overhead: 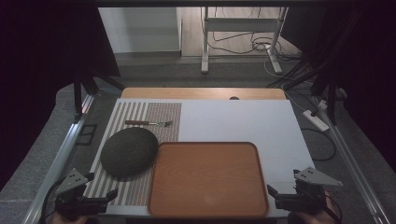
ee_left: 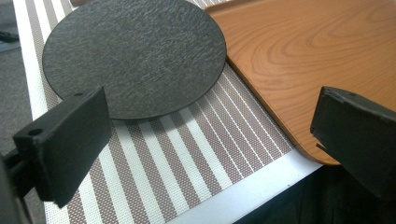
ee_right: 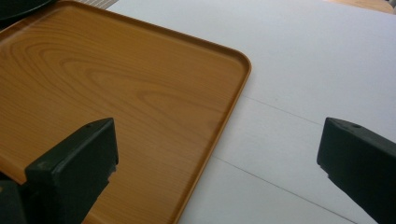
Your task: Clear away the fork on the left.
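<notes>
Tray (overhead: 208,179) of orange wood grain lies flat on the white worktop (overhead: 243,121), at the near edge, between our two grippers; its left rim touches or just overlaps the round dark plate (overhead: 129,152), which rests on the striped placemat (overhead: 161,119); a fork (overhead: 148,123) lies farther back on that mat, well apart from the tray.

We hold the left hand-held gripper (overhead: 100,198) just off the tray's near left corner, jaws wide apart with nothing between them; in the left gripper view the plate (ee_left: 135,56) and the tray's rounded corner (ee_left: 299,60) sit ahead of it. We hold the right hand-held gripper (overhead: 279,196) just off the near right corner, jaws likewise spread and empty; the right gripper view looks along the tray's right rim (ee_right: 231,100).

We judge the tray stiff, light and thin; its surface looks smooth, so it may slip; the low raised rim is the only real purchase, so we would pinch it at opposite edges, one gripper per side, and lift level; a one-sided grip would likely let it tilt or nudge the plate.
</notes>
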`<state>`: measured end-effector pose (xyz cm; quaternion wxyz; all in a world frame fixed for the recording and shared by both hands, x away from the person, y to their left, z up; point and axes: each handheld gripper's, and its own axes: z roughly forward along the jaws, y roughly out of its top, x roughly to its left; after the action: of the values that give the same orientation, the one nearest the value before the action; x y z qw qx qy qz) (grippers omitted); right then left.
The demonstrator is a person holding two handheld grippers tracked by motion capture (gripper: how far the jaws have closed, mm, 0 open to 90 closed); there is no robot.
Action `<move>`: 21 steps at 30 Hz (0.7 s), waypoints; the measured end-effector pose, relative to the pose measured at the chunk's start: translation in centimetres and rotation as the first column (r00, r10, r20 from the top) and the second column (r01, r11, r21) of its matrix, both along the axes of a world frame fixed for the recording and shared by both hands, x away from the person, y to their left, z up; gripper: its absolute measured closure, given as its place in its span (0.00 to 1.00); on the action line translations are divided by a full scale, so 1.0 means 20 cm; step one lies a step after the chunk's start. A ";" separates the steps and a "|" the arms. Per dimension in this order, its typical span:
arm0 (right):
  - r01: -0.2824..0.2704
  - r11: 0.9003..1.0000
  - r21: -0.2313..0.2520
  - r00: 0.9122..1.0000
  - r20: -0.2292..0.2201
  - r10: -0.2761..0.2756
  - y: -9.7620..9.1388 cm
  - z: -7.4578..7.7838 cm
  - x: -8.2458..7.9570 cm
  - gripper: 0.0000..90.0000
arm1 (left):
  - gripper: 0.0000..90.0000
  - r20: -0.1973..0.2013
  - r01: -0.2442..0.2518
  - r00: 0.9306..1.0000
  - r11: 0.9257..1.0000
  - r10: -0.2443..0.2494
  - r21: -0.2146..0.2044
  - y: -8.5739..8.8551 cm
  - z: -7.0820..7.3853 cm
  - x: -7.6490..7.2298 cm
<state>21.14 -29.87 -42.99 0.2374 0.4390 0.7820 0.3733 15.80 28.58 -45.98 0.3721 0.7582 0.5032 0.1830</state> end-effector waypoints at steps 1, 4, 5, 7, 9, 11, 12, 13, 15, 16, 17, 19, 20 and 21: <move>-0.002 1.000 0.001 1.000 -0.001 0.002 0.00 0.00 0.00 0.00 | 0.00 -0.001 0.000 1.000 1.000 0.000 0.001 0.00 0.00 0.00; -0.005 1.000 -0.002 1.000 0.001 0.005 0.00 0.00 0.00 0.00 | 0.00 -0.005 -0.001 1.000 1.000 0.001 -0.002 0.00 0.00 0.00; -0.005 1.000 -0.004 1.000 0.000 0.005 0.00 0.00 0.00 0.00 | 0.00 -0.008 -0.002 1.000 1.000 0.002 -0.002 0.00 0.00 0.00; -0.009 1.000 -0.006 1.000 -0.002 0.009 0.01 0.00 0.00 0.00 | 0.00 -0.014 -0.002 1.000 1.000 0.002 -0.003 0.00 0.00 0.01; -0.011 1.000 -0.008 1.000 -0.004 0.011 0.01 0.00 0.00 0.00 | 0.00 -0.020 -0.001 1.000 1.000 0.001 -0.003 0.00 0.00 0.01; -0.013 1.000 -0.013 1.000 -0.003 0.013 0.01 0.00 0.00 0.00 | 0.01 -0.025 -0.001 1.000 1.000 0.001 0.001 0.00 0.00 0.01; -0.014 1.000 -0.014 1.000 -0.002 0.014 0.01 0.00 0.00 0.00 | 0.01 -0.027 -0.001 1.000 1.000 0.001 0.001 0.00 0.00 0.01; -0.014 1.000 -0.015 1.000 -0.002 0.014 0.01 0.00 0.00 0.00 | 0.01 -0.027 -0.001 1.000 1.000 0.001 0.001 0.00 0.00 0.01; -0.015 1.000 -0.014 1.000 -0.002 0.015 0.01 0.00 0.00 0.00 | 0.01 -0.037 -0.002 0.999 1.000 0.002 0.000 0.00 -0.01 0.02; -0.015 1.000 -0.014 1.000 -0.002 0.015 0.01 0.00 0.00 0.00 | 0.01 -0.037 -0.002 0.999 1.000 0.002 0.000 0.00 -0.01 0.02; -0.015 1.000 -0.014 1.000 -0.002 0.015 0.01 0.00 0.00 0.00 | 0.01 -0.039 -0.002 0.999 1.000 0.002 0.000 0.00 -0.01 0.02; -0.016 1.000 -0.016 1.000 -0.001 0.016 0.01 0.00 0.00 0.00 | 0.01 -0.045 0.000 0.999 1.000 0.000 -0.001 0.00 -0.01 0.02; -0.016 1.000 -0.016 1.000 -0.001 0.016 0.01 0.00 0.00 0.00 | 0.01 -0.045 0.000 0.999 1.000 0.000 -0.001 0.00 -0.01 0.02; -0.017 1.000 -0.017 1.000 -0.001 0.017 0.01 0.00 0.00 0.00 | 0.01 -0.049 0.001 0.999 1.000 -0.001 -0.002 0.00 -0.01 0.02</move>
<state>21.10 -29.66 -43.02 0.2375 0.4307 0.7888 0.3685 16.28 28.61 -46.13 0.3604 0.7623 0.5122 0.1636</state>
